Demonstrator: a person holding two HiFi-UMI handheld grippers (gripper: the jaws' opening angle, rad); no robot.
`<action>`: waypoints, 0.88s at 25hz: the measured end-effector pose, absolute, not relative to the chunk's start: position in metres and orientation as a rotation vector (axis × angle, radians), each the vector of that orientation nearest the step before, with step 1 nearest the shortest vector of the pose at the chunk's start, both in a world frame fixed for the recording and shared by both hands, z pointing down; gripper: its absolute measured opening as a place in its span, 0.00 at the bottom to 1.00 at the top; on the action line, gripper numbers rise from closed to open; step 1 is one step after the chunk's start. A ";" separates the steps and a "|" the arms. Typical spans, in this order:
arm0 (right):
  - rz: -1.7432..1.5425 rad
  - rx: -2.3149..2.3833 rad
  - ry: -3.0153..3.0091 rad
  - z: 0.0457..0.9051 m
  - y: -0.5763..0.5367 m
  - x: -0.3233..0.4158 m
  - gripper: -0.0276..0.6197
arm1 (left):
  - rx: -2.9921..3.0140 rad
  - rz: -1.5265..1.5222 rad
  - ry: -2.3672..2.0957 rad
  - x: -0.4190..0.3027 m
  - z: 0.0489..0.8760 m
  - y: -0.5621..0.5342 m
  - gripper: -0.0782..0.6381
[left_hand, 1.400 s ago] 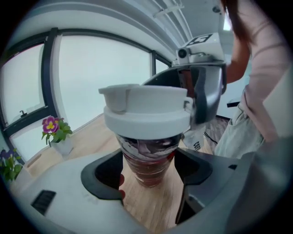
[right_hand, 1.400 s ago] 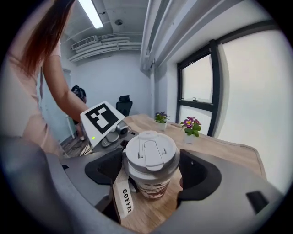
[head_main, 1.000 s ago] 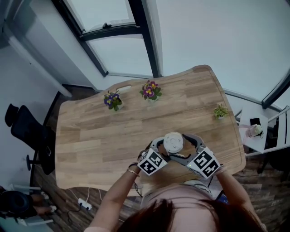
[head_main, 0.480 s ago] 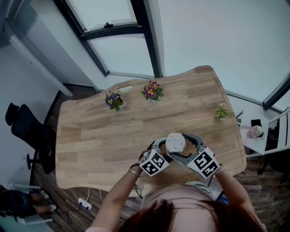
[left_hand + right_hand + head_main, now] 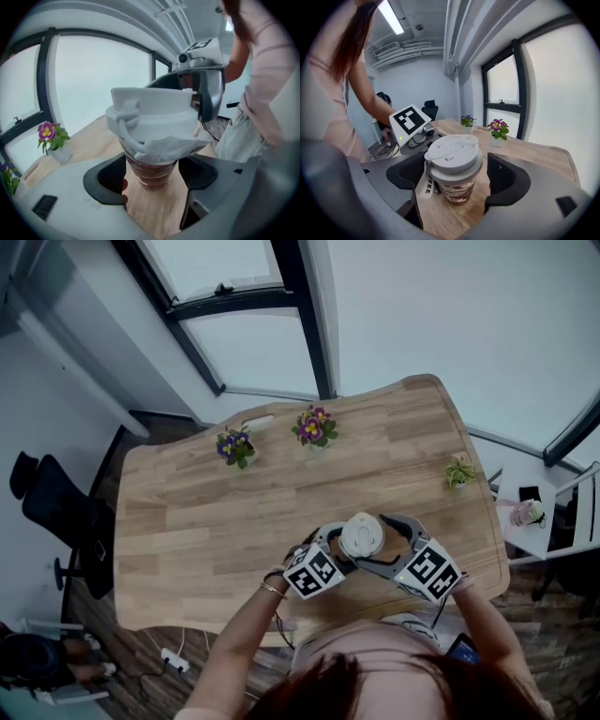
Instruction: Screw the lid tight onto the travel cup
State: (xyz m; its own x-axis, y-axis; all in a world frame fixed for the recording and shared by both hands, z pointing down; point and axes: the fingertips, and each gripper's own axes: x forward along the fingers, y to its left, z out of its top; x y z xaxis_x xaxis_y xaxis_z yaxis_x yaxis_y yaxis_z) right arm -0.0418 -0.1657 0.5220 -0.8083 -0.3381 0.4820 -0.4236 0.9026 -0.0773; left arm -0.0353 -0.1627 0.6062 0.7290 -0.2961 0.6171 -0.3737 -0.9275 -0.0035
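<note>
Left tongs (image 5: 152,173) look pinched onto the brown ribbed body of the travel cup (image 5: 457,190), which stands near the front edge of the table (image 5: 234,512). Right tongs (image 5: 457,176) are spread around the white lid (image 5: 452,154) with a gap showing, so no grip there. The lid sits level, so I'd guess one last twist remains. Can't judge tightness though. Only readable print is "FEE" on the strap tag (image 5: 423,185).
</note>
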 end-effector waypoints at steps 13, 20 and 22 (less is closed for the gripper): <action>0.254 0.931 -2.545 0.523 -0.182 -0.043 0.63 | 2.712 0.830 -0.935 -0.031 0.603 -0.178 0.58; 0.314 0.785 -2.572 0.520 -0.178 -0.041 0.63 | 2.722 0.845 -0.868 -0.033 0.605 -0.178 0.58; 0.276 0.703 -2.567 0.521 -0.176 -0.038 0.63 | 2.748 0.889 -0.759 -0.034 0.606 -0.174 0.58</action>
State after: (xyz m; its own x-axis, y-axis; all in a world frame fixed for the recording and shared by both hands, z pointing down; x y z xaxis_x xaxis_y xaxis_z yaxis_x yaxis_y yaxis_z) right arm -0.0382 -0.1757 0.5209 -0.7629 -0.4312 0.4817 -0.5238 0.8490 -0.0696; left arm -0.0343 -0.1744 0.6064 0.6952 -0.4191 0.5840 -0.5112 -0.8594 -0.0083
